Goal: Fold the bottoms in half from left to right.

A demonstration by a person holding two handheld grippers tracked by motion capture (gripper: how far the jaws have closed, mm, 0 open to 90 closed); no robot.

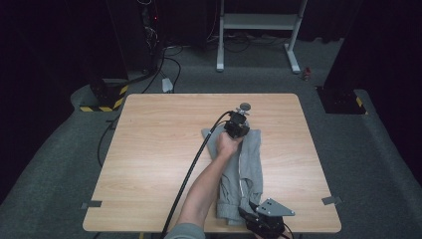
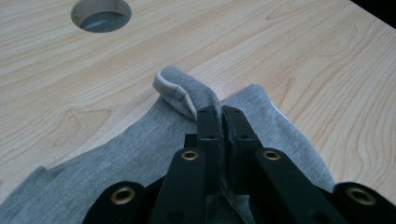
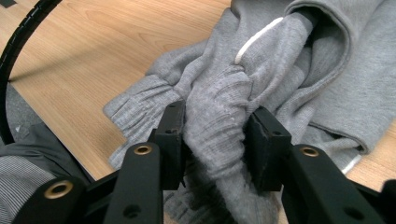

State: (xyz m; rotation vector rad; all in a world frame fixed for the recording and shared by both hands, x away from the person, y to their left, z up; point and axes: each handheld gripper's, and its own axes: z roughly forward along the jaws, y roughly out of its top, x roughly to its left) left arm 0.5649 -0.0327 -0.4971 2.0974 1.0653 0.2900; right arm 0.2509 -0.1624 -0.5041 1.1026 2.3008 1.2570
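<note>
Pinching a fold of the grey hoodie [image 1: 244, 169], my left claw [image 2: 220, 122] has its jaws pressed together with a thin piece of cloth caught between them. In the high view this left claw [image 1: 237, 125] is at the far end of the hoodie, near the middle of the desk [image 1: 159, 149], and my left hand [image 1: 228, 145] holds it from behind. A black cable [image 1: 191, 172] runs from it along my forearm to the near edge.

The hoodie lies on the desk in a long strip, from the middle toward the near edge. Just beyond the left claw, a small curl of cloth with a white edge [image 2: 175, 88] stands up. Further away there is a round hole [image 2: 101, 15] in the desk.

My right claw [image 3: 215, 140] is partly open. A thick bunch of the ribbed part of the hoodie [image 3: 215, 126] sits between the jaws, and both pads touch its sides, but I cannot tell how firmly they press. A white cord [image 3: 256, 39] lies on the cloth behind it. In the high view the right claw [image 1: 247, 215] is at the near end of the hoodie, at the desk edge.
</note>
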